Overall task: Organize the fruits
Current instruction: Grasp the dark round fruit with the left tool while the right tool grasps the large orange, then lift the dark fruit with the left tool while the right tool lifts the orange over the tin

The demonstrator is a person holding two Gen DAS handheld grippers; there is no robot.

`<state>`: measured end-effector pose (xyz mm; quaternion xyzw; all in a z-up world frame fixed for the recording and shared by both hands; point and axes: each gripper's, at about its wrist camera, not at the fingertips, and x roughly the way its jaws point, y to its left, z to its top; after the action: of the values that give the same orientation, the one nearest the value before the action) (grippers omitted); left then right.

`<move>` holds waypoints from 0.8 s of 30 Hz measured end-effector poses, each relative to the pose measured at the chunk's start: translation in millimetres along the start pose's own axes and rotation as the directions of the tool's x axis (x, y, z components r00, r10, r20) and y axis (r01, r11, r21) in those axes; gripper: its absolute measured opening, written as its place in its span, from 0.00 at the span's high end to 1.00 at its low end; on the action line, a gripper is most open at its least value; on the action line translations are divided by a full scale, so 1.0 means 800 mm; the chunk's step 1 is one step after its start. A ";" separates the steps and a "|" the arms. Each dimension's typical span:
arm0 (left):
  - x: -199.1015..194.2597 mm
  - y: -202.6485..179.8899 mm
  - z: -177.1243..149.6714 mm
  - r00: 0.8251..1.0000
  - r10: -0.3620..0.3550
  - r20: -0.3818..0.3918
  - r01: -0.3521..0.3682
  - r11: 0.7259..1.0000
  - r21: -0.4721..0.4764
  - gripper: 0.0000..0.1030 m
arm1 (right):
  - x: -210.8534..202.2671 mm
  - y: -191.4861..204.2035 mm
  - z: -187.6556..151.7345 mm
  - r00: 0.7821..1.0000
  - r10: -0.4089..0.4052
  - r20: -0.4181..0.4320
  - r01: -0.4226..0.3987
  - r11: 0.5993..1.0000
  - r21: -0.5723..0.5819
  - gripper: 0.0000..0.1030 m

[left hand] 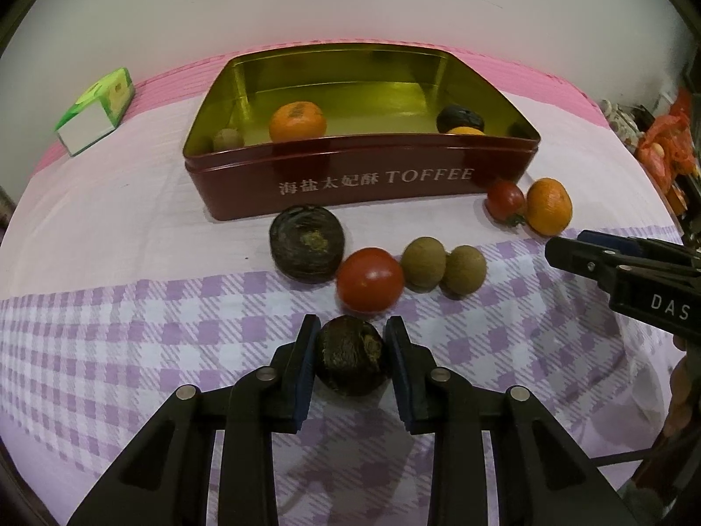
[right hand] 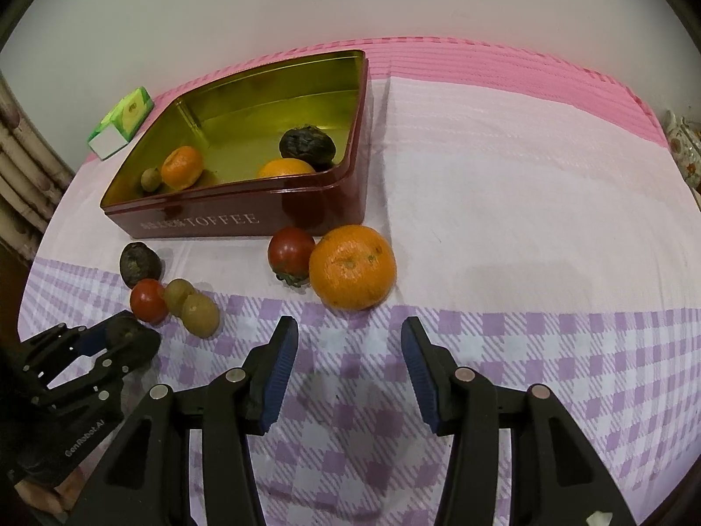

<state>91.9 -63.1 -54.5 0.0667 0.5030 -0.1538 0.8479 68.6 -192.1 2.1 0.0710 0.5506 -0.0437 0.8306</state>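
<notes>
My left gripper (left hand: 352, 323) is shut on a small dark wrinkled fruit (left hand: 352, 359) that rests on the checked cloth, with a pad against each side. Just beyond lie a bigger dark fruit (left hand: 306, 243), a red tomato (left hand: 370, 279) and two brown-green round fruits (left hand: 423, 263). The dark red toffee tin (left hand: 350, 184) holds an orange (left hand: 298, 122), a dark fruit (left hand: 460, 118), a second orange and a small pale fruit. My right gripper (right hand: 349, 324) stands open over bare cloth. A short way ahead of it sit a large orange (right hand: 352, 267) and a small tomato (right hand: 291, 252).
A green and white carton (left hand: 98, 109) lies at the back left beside the tin. A white wall runs behind the table. Orange bags and clutter (left hand: 666, 144) and a patterned teapot (right hand: 683, 149) stand off the right edge. Plain cloth stretches right of the tin.
</notes>
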 end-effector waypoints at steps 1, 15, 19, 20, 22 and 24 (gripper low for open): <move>0.000 0.003 0.000 1.000 0.000 0.000 0.000 1.000 -0.003 0.69 | 0.001 0.001 0.001 1.000 0.000 0.000 0.000 1.000 0.000 0.55; 0.001 0.015 0.004 1.000 0.011 0.002 -0.011 1.000 -0.013 0.69 | 0.021 0.009 0.021 1.000 -0.028 0.001 0.028 0.999 -0.033 0.55; 0.001 0.016 0.005 1.000 0.015 0.002 -0.015 1.000 -0.013 0.69 | 0.025 0.010 0.025 0.999 -0.040 -0.006 0.040 0.998 -0.044 0.55; 0.002 0.016 0.005 1.000 0.016 0.002 -0.016 1.000 -0.012 0.69 | 0.025 0.011 0.026 0.999 -0.043 -0.005 0.043 0.998 -0.048 0.55; 0.002 0.015 0.005 1.000 0.019 0.001 -0.019 1.000 -0.011 0.69 | 0.025 0.012 0.025 0.999 -0.050 -0.002 0.050 0.997 -0.058 0.57; 0.002 0.014 0.005 1.000 0.022 0.002 -0.022 1.000 -0.009 0.69 | 0.026 0.012 0.026 0.998 -0.064 0.001 0.064 0.996 -0.064 0.61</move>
<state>99.8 -54.0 -54.6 0.0686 0.5020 -0.1422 0.8503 97.2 -185.6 -8.2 0.0267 0.5540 -0.0525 0.8304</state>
